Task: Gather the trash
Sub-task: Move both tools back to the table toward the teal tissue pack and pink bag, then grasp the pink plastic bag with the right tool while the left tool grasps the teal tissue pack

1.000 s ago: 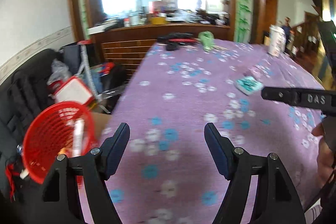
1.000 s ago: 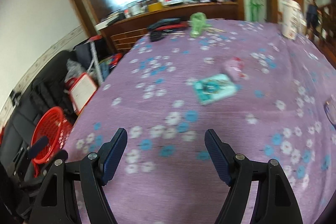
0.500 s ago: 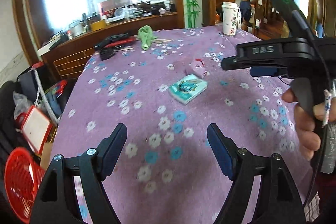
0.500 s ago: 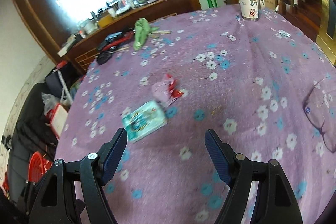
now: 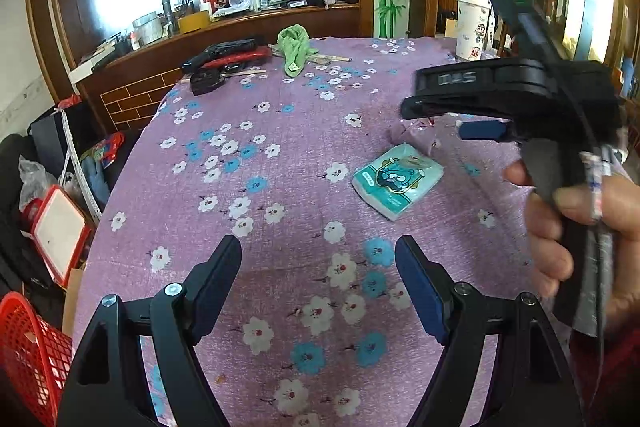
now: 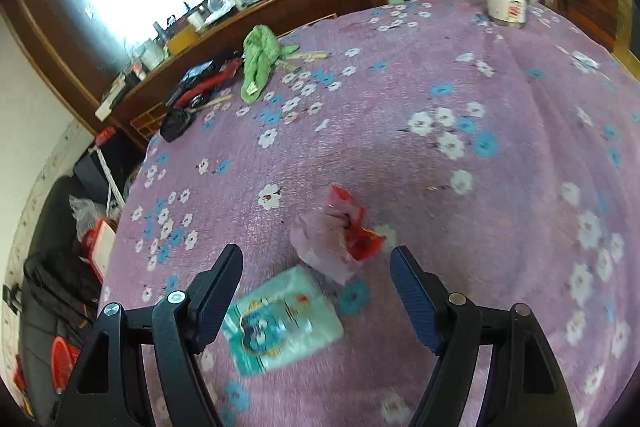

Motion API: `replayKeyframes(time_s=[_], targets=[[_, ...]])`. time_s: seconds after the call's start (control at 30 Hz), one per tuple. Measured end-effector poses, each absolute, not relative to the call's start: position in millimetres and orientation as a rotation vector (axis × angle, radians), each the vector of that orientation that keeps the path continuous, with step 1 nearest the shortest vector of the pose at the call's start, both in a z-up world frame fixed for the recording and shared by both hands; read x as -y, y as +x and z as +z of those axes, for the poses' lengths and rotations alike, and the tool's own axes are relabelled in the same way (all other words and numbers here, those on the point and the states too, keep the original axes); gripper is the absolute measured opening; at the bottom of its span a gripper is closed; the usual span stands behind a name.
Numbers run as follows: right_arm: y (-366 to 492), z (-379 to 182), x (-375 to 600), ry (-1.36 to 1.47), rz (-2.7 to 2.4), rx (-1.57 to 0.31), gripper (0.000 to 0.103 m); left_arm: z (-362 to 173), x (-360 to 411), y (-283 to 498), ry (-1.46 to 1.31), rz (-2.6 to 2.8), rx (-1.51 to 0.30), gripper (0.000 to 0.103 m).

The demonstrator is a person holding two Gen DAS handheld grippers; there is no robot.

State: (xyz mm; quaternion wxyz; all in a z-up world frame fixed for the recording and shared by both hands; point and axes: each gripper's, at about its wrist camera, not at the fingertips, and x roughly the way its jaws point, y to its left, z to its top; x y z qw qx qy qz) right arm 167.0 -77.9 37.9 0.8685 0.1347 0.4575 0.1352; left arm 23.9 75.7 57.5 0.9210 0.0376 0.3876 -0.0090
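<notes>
Round tabletop under a purple cloth with white and blue flowers. Near its middle, a teal tissue pack with a cartoon print, lying flat. Just beyond the pack, touching or nearly touching its far corner in the right wrist view, a crumpled pink and red wrapper, the trash at hand.

Left hand-held gripper above the cloth on the near side of the pack, jaws spread wide after just opening a little further, nothing between them, only flowered cloth below. Right hand-held gripper tilted down over the pack and the wrapper, jaws likewise wide apart and gripping nothing; pack seen low between the fingers, wrapper just past the tips, neither touched as far as can be told. In the left wrist view, the right hand-held gripper seen from the side, over the far side of the pack, with the person's hand wrapped round its handle.

Far beyond the pack, at the tabletop's far edge, a green cloth bunched up, black and red tools to its left. Far right of the pack, a printed paper cup standing upright. Off the tabletop, low left of the pack, a red mesh basket on the floor.
</notes>
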Motion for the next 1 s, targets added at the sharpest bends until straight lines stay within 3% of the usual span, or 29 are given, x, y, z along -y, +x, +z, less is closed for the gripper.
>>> replayKeyframes(time_s=[0.07,0.13,0.2,0.57,1.0], targets=[[171,33,72,0.246,0.270,-0.950,0.075,58,-77,27,0.079,-0.021,-0.799,0.078],[174,27,68,0.215,0.278,-0.960,0.052,61,-76,30,0.082,-0.026,-0.798,0.078],[176,20,69,0.190,0.277,-0.982,0.041,63,-75,33,0.090,-0.031,-0.793,0.079],[167,38,119,0.332,0.277,-0.920,0.036,62,-34,59,0.192,-0.078,-0.804,0.089],[165,54,161,0.468,0.223,-0.880,0.036,26,-12,136,0.159,-0.155,-0.914,0.089]])
